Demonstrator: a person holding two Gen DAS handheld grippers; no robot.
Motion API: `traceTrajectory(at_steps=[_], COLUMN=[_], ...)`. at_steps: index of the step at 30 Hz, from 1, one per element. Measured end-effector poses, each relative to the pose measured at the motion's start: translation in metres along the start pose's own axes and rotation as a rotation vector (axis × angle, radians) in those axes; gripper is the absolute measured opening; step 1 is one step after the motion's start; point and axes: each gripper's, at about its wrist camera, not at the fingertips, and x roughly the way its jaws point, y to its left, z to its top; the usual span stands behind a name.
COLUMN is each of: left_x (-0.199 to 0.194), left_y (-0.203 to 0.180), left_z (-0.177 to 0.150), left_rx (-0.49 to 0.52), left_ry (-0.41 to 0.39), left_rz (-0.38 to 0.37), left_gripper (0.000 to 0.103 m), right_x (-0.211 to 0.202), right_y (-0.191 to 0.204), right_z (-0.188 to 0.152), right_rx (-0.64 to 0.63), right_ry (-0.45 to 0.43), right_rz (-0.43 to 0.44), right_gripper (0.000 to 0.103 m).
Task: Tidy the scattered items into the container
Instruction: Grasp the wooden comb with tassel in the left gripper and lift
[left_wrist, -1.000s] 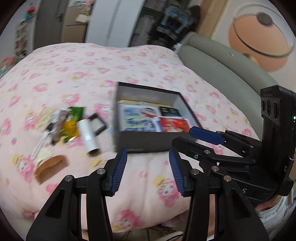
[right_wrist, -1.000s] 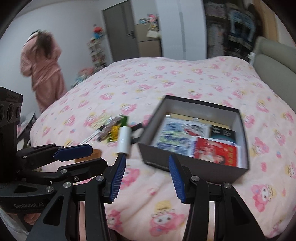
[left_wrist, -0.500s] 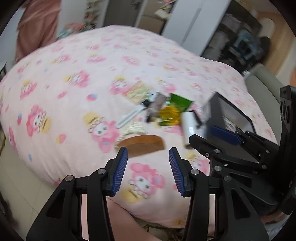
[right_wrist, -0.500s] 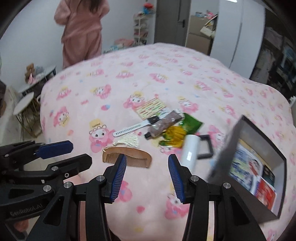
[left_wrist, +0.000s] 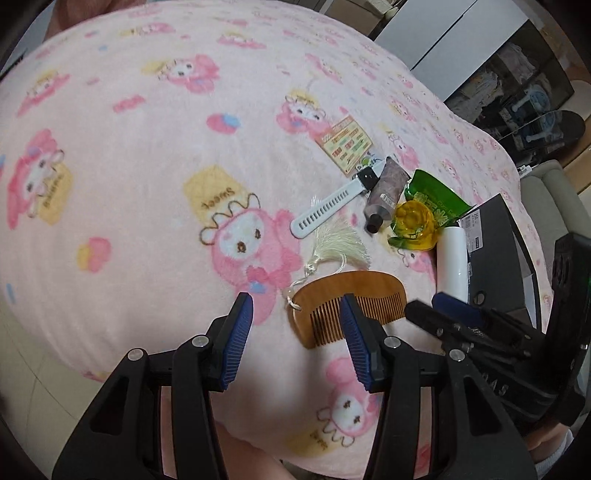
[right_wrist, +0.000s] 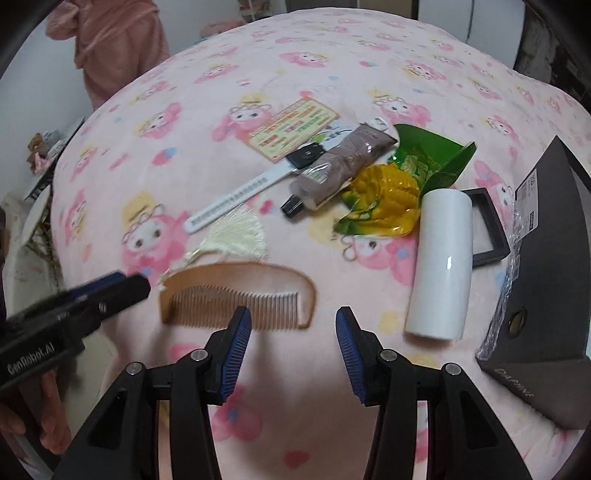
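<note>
Comb (right_wrist: 236, 291) just beyond right gripper (right_wrist: 293, 328)

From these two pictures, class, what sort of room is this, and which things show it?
Most likely a bedroom: a bed under a pink cartoon-print fleece blanket, a wooden comb lying on it, and tall white wardrobe doors behind.

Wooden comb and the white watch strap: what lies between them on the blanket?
A cream tassel, corded to the wooden comb, lies between it and the white watch strap; both wrist views show it.

"daphne" on box (right_wrist: 532, 295); "genrobot.ai" on left gripper (right_wrist: 110, 291)
</note>
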Motion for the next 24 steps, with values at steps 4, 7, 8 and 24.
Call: traceTrajectory(at_steps=[4, 7, 8, 24], left_x=[0.017, 0.031, 0.032, 0.014], left_y=[-0.005, -0.009, -0.011, -0.069], left_z=[0.002, 0.002, 0.002, -0.042], left_rx=[0.018, 0.029, 0.028, 0.169], left_ry=[0.024, 0.051, 0.054, 0.141], left_rz=[-0.015, 0.014, 0.015, -0.100], left_gripper=[0.050, 0.048, 0.046, 0.048], right_x=[0.014, 0.038, 0.044, -0.011], right_y=[-0.008, -0.009, -0.008, -0.036], right_z=[0.010, 0.016, 0.015, -0.050], right_rx=[0.042, 0.091, 0.111, 0.229], right_ry=[-0.004, 0.015, 0.028, -0.018], right_rz=[-0.012, 0.008, 0.030, 0.096], right_gripper=[0.044, 0.044, 0.044, 0.044])
